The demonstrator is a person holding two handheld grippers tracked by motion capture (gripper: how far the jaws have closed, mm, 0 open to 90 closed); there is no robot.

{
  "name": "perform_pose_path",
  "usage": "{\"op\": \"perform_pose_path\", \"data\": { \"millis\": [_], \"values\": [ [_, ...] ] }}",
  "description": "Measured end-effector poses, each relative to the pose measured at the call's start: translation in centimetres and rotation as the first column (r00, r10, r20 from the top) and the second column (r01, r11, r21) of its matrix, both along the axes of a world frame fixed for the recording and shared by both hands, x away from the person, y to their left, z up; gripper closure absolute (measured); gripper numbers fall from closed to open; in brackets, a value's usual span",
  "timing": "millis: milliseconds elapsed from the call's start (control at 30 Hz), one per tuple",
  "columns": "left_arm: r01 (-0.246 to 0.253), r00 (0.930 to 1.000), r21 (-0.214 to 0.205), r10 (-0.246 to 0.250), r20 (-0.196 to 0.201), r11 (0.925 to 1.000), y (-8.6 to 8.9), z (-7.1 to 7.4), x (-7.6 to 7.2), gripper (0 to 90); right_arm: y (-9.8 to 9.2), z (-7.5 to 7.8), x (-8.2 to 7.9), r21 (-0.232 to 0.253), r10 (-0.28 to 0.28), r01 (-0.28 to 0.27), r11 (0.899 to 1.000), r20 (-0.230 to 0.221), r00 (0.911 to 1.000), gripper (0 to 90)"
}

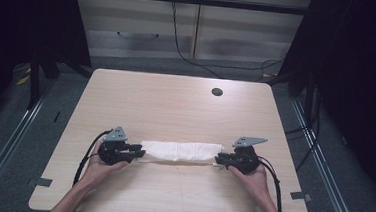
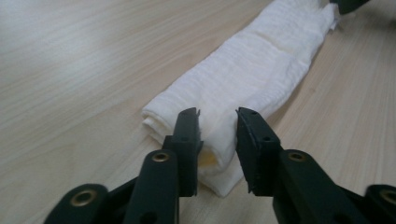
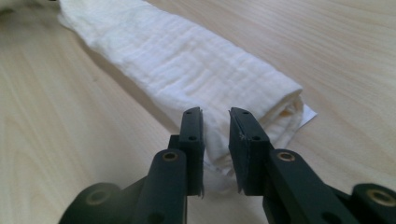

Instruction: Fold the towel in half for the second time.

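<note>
A white towel (image 1: 180, 151), folded into a long thick roll, lies across the near part of the wooden table (image 1: 176, 105). My left gripper (image 1: 140, 155) is at its left end, and in the left gripper view (image 2: 217, 114) the jaws sit narrowly apart with the towel's (image 2: 252, 70) thick end pinched between them. At the right end, my right gripper (image 1: 218, 161) holds the towel the same way; the right gripper view (image 3: 215, 112) has the towel's (image 3: 187, 60) folded end clamped between the jaws. A hand holds each gripper from the near edge.
A round cable hole (image 1: 217, 92) sits in the table's far right part. Pale cabinets (image 1: 191, 31) with a dangling black cable stand behind the table. Dark frames and floor rails flank both sides.
</note>
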State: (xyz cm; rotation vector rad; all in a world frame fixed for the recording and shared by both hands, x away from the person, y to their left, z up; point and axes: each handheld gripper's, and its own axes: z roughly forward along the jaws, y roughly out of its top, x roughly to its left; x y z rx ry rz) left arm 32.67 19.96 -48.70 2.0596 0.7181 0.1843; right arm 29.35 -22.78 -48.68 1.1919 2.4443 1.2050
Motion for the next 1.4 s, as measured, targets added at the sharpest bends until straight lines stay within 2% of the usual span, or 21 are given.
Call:
{"op": "perform_pose_path", "data": {
  "millis": [133, 267, 367, 533, 633, 733, 833, 900, 1000, 1067, 1100, 1200, 1233, 1267, 1333, 1400],
  "values": [
    [-0.026, 0.9996, -0.046, 0.025, -0.015, 0.9986, 0.5, 0.8, -0.3, 54.1, -0.1, 0.7, -0.6, 0.040, 0.000, -0.001, 0.999, 0.013, 0.9999, 68.7],
    [-0.056, 0.9981, -0.053, 0.054, -0.028, 0.9970, 1.3, 1.5, -0.7, 43.9, -0.2, 2.1, -1.7, 0.081, 0.001, -0.005, 0.997, 0.048, 0.9988, 64.4],
    [-0.081, 0.9961, -0.043, 0.080, -0.037, 0.9958, 2.2, 1.9, -0.9, 39.8, -0.8, 2.9, -2.3, 0.101, -0.031, 0.024, 0.995, 0.066, 0.9973, 58.4],
    [-0.107, 0.9931, -0.016, 0.106, -0.051, 0.9941, 3.7, 2.3, -1.9, 35.1, -2.1, 3.5, -3.2, 0.089, -0.079, 0.072, 0.993, 0.086, 0.9931, 53.2],
    [-0.109, 0.9923, -0.031, 0.107, -0.063, 0.9936, 4.7, 2.5, -2.7, 31.7, -2.9, 3.7, -3.7, 0.097, -0.107, 0.098, 0.990, 0.090, 0.9901, 51.1],
    [-0.129, 0.9895, -0.026, 0.127, -0.067, 0.9913, 5.8, 2.5, -3.5, 29.9, -3.6, 3.8, -4.4, 0.101, -0.134, 0.124, 0.987, 0.095, 0.9865, 48.6],
    [-0.168, 0.9844, -0.028, 0.166, -0.059, 0.9855, 6.8, 1.9, -4.1, 28.8, -4.3, 3.7, -5.1, 0.100, -0.166, 0.156, 0.983, 0.099, 0.9812, 46.5],
    [-0.197, 0.9780, -0.007, 0.196, -0.072, 0.9804, 7.4, 1.4, -4.1, 27.5, -4.7, 3.5, -5.5, 0.100, -0.189, 0.180, 0.979, 0.099, 0.9769, 44.7],
    [-0.226, 0.9711, -0.020, 0.223, -0.085, 0.9740, 8.4, 1.1, -4.3, 23.4, -5.4, 3.3, -6.1, 0.096, -0.211, 0.202, 0.975, 0.100, 0.9723, 42.9],
    [-0.236, 0.9689, -0.011, 0.234, -0.079, 0.9717, 9.0, 0.8, -4.3, 18.2, -5.9, 3.1, -6.6, 0.108, -0.240, 0.228, 0.968, 0.111, 0.9645, 41.2],
    [-0.259, 0.9641, 0.001, 0.259, -0.060, 0.9658, 9.2, 0.7, -4.4, 15.6, -6.3, 3.0, -6.9, 0.115, -0.251, 0.238, 0.964, 0.111, 0.9616, 40.9],
    [-0.308, 0.9487, -0.029, 0.305, -0.083, 0.9508, 10.2, 0.6, -4.2, 16.0, -7.2, 2.7, -7.3, 0.102, -0.280, 0.270, 0.958, 0.111, 0.9534, 38.7],
    [-0.309, 0.9487, -0.064, 0.303, -0.092, 0.9489, 10.7, 0.4, -4.3, 16.0, -7.6, 2.6, -7.3, 0.108, -0.296, 0.284, 0.953, 0.115, 0.9484, 37.5],
    [-0.300, 0.9511, -0.078, 0.292, -0.102, 0.9508, 11.0, 0.3, -4.3, 15.8, -7.9, 2.4, -7.4, 0.116, -0.310, 0.297, 0.948, 0.113, 0.9442, 36.9],
    [-0.306, 0.9496, -0.088, 0.297, -0.102, 0.9481, 11.2, 0.1, -4.5, 15.7, -8.3, 2.1, -7.5, 0.104, -0.333, 0.322, 0.941, 0.118, 0.9354, 35.4],
    [-0.301, 0.9509, -0.093, 0.291, -0.105, 0.9491, 11.1, 0.0, -4.5, 15.7, -8.7, 1.6, -7.5, 0.113, -0.355, 0.343, 0.932, 0.107, 0.9288, 34.1]
  ]
}}
